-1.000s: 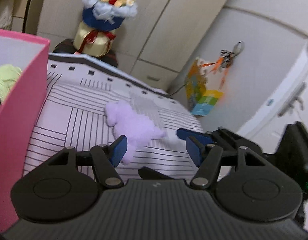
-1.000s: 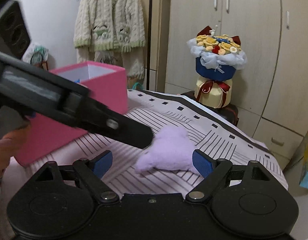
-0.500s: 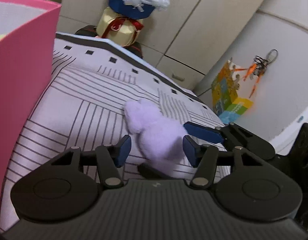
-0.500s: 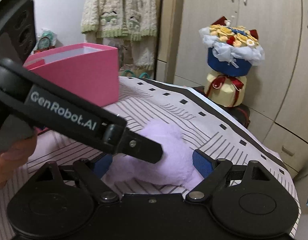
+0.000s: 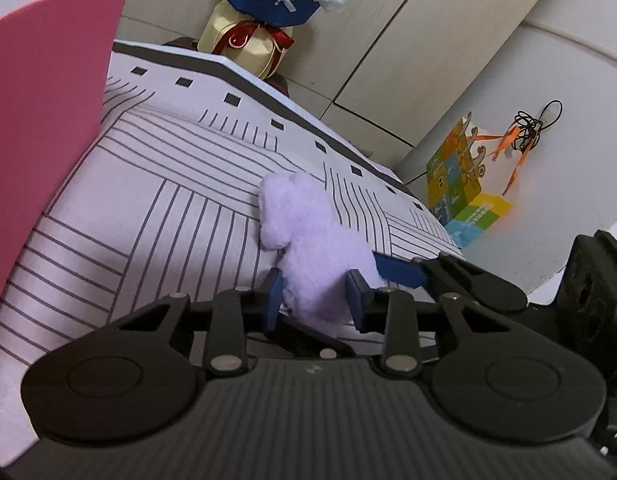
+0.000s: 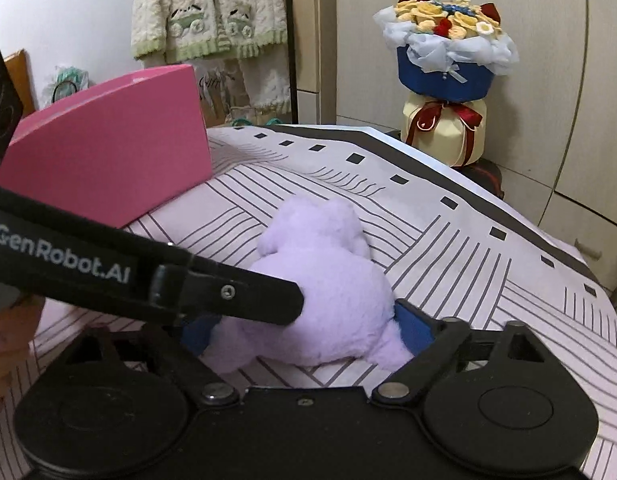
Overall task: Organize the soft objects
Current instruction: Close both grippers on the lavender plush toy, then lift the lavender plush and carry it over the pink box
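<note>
Left gripper (image 5: 314,294): jaws closing, with the near end of the purple plush toy (image 5: 308,240) between the 2 blue pads. Both pads touch the fur and pinch it. The rest of the toy extends forward of the jaws and lies on the striped cloth (image 5: 156,208).

Right gripper (image 6: 304,330): jaws set wide and closing slightly. The plush toy (image 6: 328,292) fills the gap between the 2 blue pads, which sit against its flanks; whether they press into it cannot be told. The left gripper's finger (image 6: 236,294) crosses in from the left of these jaws and presses into the toy's side.

Pink box (image 6: 108,152): ahead and to the left of both sets of jaws, standing on the cloth, apart from the toy.

Flower bouquet (image 6: 444,68): beyond the cloth's far edge, ahead and right of the right jaws.
</note>
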Motion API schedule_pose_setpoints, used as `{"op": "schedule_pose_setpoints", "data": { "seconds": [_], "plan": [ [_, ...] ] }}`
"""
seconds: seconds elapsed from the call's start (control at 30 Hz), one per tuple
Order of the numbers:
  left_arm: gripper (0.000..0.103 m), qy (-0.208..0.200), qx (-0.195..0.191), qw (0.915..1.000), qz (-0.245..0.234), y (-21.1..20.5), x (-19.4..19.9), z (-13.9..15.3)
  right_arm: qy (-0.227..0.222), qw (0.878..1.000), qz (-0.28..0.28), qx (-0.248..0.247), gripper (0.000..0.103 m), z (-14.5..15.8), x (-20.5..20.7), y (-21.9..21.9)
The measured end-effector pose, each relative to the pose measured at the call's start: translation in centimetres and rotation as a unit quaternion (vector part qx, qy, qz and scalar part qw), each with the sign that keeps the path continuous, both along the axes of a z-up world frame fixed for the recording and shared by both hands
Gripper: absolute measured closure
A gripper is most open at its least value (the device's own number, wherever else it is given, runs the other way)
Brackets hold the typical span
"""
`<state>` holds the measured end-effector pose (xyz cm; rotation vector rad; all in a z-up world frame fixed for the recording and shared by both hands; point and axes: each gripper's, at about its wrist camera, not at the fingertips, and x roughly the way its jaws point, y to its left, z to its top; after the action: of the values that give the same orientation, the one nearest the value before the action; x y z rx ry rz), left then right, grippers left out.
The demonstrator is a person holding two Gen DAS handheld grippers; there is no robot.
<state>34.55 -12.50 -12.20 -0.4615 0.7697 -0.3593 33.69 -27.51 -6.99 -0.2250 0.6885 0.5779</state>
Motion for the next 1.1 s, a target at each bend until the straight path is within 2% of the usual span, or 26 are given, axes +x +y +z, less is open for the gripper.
{"op": "schedule_pose_setpoints", "data": {
  "seconds": [0.17,0.27,0.67,0.97,1.1],
  "plan": [
    [0.071,-0.018,0.01,0.9997,-0.013,-0.3,-1.0,1.0,-0.007,0.999,-0.036,0.001,0.026,0.7,-1.4,0.3],
    [0.071,-0.03,0.039,0.9984,-0.03,-0.8,-2.1,2.0,-0.008,0.998,-0.055,0.004,0.028,1.4,-2.7,0.5],
    [0.071,-0.012,0.087,0.9904,-0.106,-1.5,-7.5,4.0,0.034,0.991,-0.125,0.021,0.027,2.4,-9.4,1.2],
    [0.071,-0.047,0.112,0.983,-0.138,0.8,-14.1,6.6,0.005,0.989,-0.144,0.042,0.027,3.9,-16.2,3.7],
    [0.07,-0.053,0.119,0.9792,-0.155,2.2,-16.9,7.2,0.006,0.987,-0.151,0.054,0.027,4.1,-19.3,4.9]
  ]
}}
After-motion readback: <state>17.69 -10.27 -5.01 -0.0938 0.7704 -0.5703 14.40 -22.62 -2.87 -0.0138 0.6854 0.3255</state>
